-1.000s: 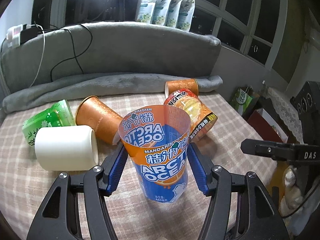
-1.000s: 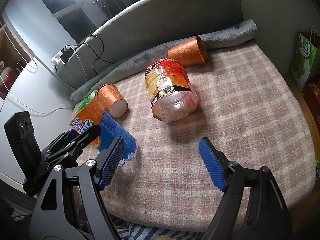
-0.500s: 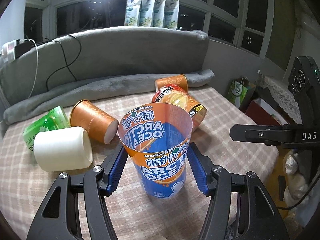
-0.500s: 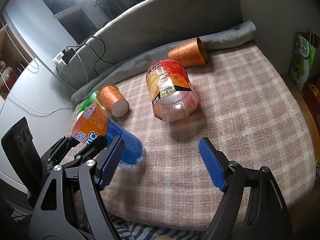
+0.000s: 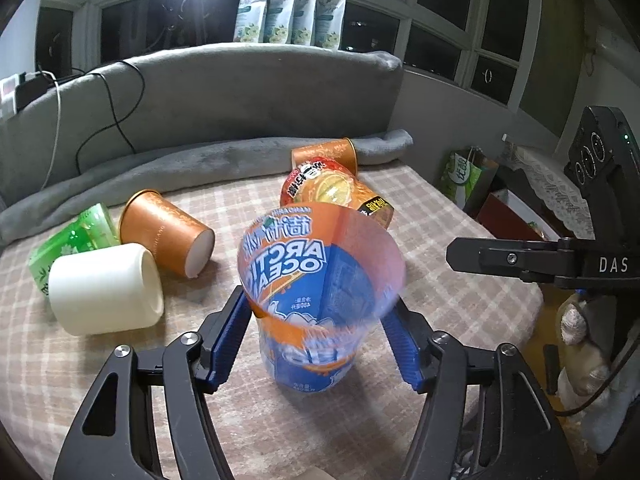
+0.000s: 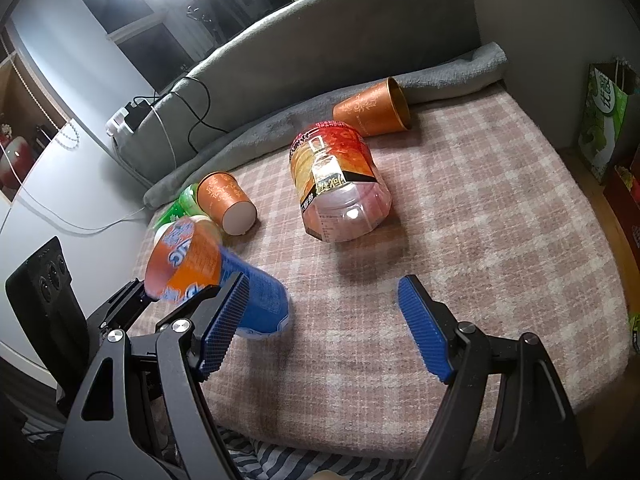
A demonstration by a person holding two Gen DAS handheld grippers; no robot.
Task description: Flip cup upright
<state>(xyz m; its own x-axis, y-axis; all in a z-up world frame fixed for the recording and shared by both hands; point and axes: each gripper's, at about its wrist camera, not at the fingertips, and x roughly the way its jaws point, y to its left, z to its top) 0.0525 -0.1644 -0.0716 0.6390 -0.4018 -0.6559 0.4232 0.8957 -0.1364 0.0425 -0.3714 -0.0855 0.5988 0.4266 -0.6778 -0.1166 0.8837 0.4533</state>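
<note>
An orange and blue Arctic Ocean cup (image 5: pixel 316 304) stands mouth up, tilted, with its base on the checked cloth (image 5: pixel 440 240). It sits between the blue pads of my left gripper (image 5: pixel 316 340). The jaws stand wider than the cup, with a gap on the right side. The cup is motion-blurred. In the right wrist view the same cup (image 6: pixel 216 276) leans to the left at the cloth's left edge. My right gripper (image 6: pixel 320 328) is open and empty above the front of the cloth.
A white cup (image 5: pixel 104 288), two orange paper cups (image 5: pixel 164 236) (image 6: pixel 372 108), a green carton (image 5: pixel 76 240) and a large clear jar (image 6: pixel 336 184) lie on their sides. A grey sofa back (image 5: pixel 240 96) is behind. The cloth's edge drops off at right.
The left gripper has opened a little around the cup. The cup has tipped toward the camera, so its inside shows. The right gripper has stayed still.
</note>
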